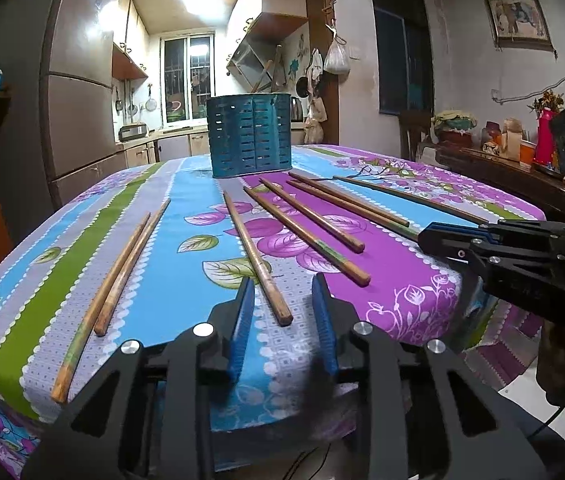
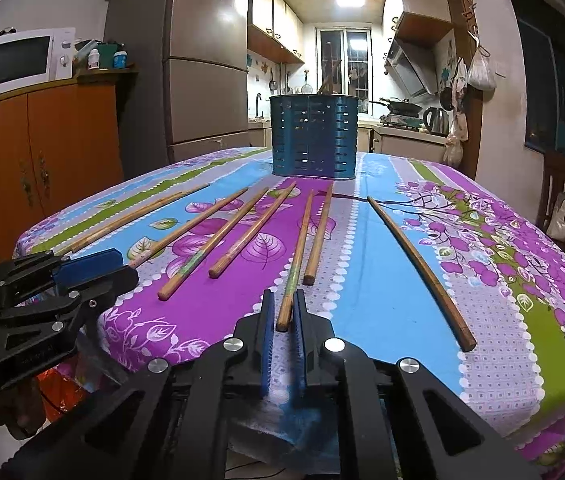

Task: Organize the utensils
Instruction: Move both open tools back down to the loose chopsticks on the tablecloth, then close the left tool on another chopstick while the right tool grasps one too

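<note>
1. Nearest the left wrist camera, the left gripper point(image 1: 284, 300) stands at the near edge of the counter point(image 1: 186, 248) with its blue pads wide apart. One chopstick point(image 1: 256, 256) has its butt end lying between the pads, clear of both; nothing is gripped.

2. Right gripper point(image 2: 282, 312), also at the near edge, has its pads drawn much closer together, a narrow gap remaining. The butt end of a second chopstick point(image 2: 296, 256) sits in that gap. Whether the pads press on it cannot be told; the stick lies flat on the cloth, not lifted.

3. Judgement: each gripper is lined up along the length of a stick so that closing would pinch its thick end, the easiest part to hold.

4. Remaining chopsticks point(image 1: 306, 226) lie loose in a fan across the near half of the counter, thick ends toward the near edge. Two lie side by side toward the left edge point(image 1: 126, 264); one long stick lies apart toward the right edge point(image 2: 422, 268).

5. Blue slotted holder point(image 1: 250, 136) stands upright at the far edge, centred, well apart from both grippers. At least one stick appears to stand inside it, seen dimly in the right wrist view.

6. Judgement: the sorting is at an early stage, most sticks being outside the holder.
</note>
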The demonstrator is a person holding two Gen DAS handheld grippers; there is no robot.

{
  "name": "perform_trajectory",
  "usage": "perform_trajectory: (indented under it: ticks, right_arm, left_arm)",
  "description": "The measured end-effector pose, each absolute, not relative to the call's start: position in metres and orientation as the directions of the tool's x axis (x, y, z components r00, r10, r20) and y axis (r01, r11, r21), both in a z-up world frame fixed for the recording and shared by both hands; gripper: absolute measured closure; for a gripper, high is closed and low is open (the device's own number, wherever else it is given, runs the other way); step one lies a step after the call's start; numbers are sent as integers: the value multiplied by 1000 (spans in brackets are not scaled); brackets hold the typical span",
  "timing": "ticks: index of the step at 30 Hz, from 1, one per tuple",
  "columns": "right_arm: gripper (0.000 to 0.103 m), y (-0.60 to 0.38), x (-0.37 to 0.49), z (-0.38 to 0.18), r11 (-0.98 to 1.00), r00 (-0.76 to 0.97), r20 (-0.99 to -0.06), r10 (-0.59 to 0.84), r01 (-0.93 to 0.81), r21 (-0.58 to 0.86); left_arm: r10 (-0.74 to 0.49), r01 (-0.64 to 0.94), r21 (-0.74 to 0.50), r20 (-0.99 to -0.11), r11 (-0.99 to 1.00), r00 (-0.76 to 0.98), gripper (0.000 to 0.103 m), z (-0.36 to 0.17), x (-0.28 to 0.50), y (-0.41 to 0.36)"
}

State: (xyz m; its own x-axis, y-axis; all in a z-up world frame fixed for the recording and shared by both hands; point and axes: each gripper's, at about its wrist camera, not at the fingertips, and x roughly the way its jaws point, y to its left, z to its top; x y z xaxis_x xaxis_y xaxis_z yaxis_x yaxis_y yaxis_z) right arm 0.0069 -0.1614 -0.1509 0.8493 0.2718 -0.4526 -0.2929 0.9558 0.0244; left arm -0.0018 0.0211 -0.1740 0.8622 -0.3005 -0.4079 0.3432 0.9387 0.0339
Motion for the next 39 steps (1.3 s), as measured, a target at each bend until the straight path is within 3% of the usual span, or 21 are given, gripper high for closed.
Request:
perform_trajectory:
  ticks: [9,13,16,25,39]
  right_arm:
    - [92,-162,5,-150,955,846,-458,271,-296,20]
    - [94,-161,2,-152,958,855,-444,268,-286,26]
    - [95,-161,1,-152,959,861,-433,266,-282,28]
    - [96,-163,-7,-131,959,886,-380,266,-284,10]
    - [96,-175,-1,-38,941,926,-214,312,-331,-63]
  left_arm:
    - [-288,329,44,-384,943,877,75,-178,-7,18]
    - [-282,318,33,-382,948,880,93,-177,-9,20]
    - [-280,315,28,-385,949,880,95,-176,-8,21]
    - [-274,301,22,-353,953,895,96,-160,-8,27]
    - [-286,300,57,-180,952,941,96,-80,5,25]
